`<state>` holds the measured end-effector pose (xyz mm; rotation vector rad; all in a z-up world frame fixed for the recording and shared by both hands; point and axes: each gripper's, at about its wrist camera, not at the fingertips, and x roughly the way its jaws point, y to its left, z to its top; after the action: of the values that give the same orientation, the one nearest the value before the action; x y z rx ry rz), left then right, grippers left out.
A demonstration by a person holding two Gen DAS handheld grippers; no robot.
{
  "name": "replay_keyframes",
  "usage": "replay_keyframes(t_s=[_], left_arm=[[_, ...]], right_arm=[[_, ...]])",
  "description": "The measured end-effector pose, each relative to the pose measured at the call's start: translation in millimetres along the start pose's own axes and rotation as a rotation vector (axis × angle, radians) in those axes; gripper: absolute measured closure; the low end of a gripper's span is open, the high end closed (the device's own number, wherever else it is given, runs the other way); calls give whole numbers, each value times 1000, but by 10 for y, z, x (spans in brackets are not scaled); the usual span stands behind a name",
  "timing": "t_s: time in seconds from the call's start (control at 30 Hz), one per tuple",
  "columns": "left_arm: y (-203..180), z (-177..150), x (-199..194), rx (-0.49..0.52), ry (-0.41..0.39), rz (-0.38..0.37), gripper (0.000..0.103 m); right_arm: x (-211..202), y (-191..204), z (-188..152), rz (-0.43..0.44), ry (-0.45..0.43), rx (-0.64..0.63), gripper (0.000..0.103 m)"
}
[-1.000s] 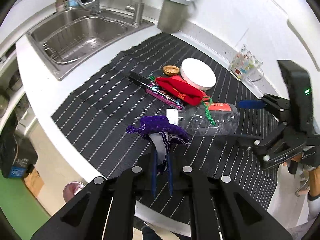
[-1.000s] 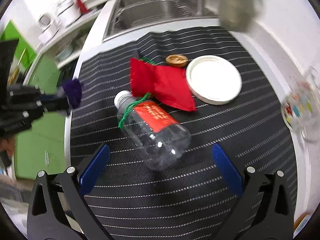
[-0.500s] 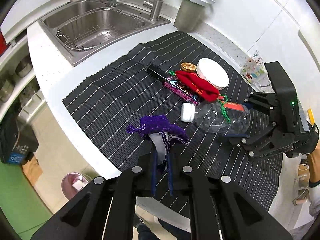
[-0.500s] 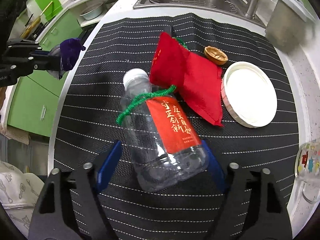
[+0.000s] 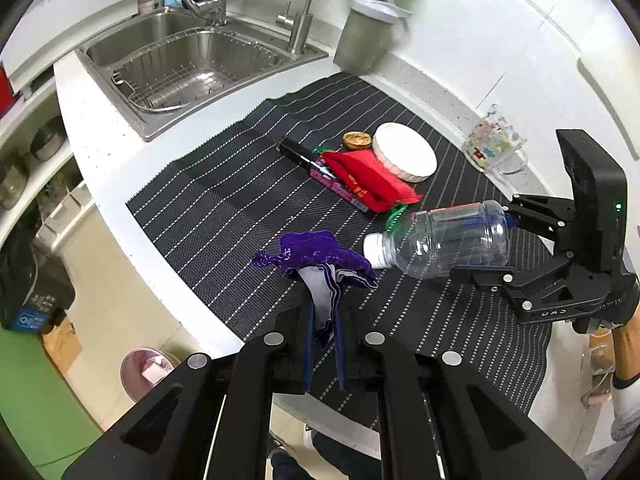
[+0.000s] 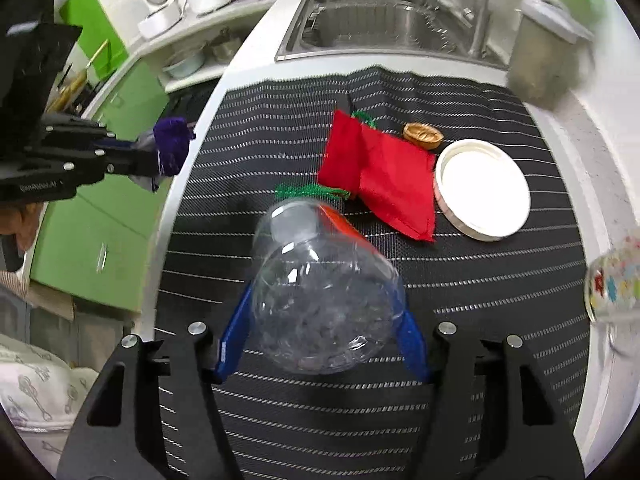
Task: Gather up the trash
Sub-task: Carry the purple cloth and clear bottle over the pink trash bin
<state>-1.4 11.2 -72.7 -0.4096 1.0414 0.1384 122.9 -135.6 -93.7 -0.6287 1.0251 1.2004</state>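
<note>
My left gripper (image 5: 322, 312) is shut on a purple cloth pouch (image 5: 316, 256) and holds it above the front edge of the striped black mat (image 5: 224, 208). It also shows in the right wrist view (image 6: 170, 146). My right gripper (image 6: 320, 320) is shut on a clear plastic bottle (image 6: 320, 292) with a red label and white cap, lifted off the mat. In the left wrist view the bottle (image 5: 444, 240) hangs level, cap pointing left. A red pouch (image 5: 368, 180), a dark wrapper (image 5: 316, 166), a walnut shell (image 5: 356, 140) and a white lid (image 5: 404, 152) lie on the mat.
A steel sink (image 5: 180, 64) with a wire rack lies at the back left. A grey lidded canister (image 5: 366, 36) stands behind the mat. A patterned glass mug (image 5: 494, 144) stands at the right. A pink bin (image 5: 146, 372) stands on the floor below the counter edge.
My right gripper moved in around the bottle, shut on it and lifted it off the mat. My left gripper kept hold of the purple pouch and rose a little.
</note>
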Motion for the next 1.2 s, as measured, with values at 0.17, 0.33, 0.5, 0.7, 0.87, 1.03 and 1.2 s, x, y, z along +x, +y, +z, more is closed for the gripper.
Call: replay_keyframes(t_s=[0.17,0.33,0.5,0.7,0.87,1.03,1.2], left_arm=[[-49,-121,-236,-9,-41,-6,94],[15,-305,-517,-41,-83,2,94],[258,-598,-878,-108,-123,52,94],[887,-1175,-1414,-244,-163,152,94],[1479,-1684,-1712,-347,-176,223,94],[2053,-2078,-1776,-430,-170,262,94],[2657,-2334,-1377,-483,-130,242,94]], right_arm=[[-301,162,-27,-10,-63,17,42],[-526,429,39,11,-121,5,43],[-527,897,229,77,-156,-58,45],[-241,1769,529,193,-154,-166,46],[221,2604,785,245,-130,-218,46],[787,3262,959,256,-77,-250,46],[1426,3581,1063,248,-37,-245,46]])
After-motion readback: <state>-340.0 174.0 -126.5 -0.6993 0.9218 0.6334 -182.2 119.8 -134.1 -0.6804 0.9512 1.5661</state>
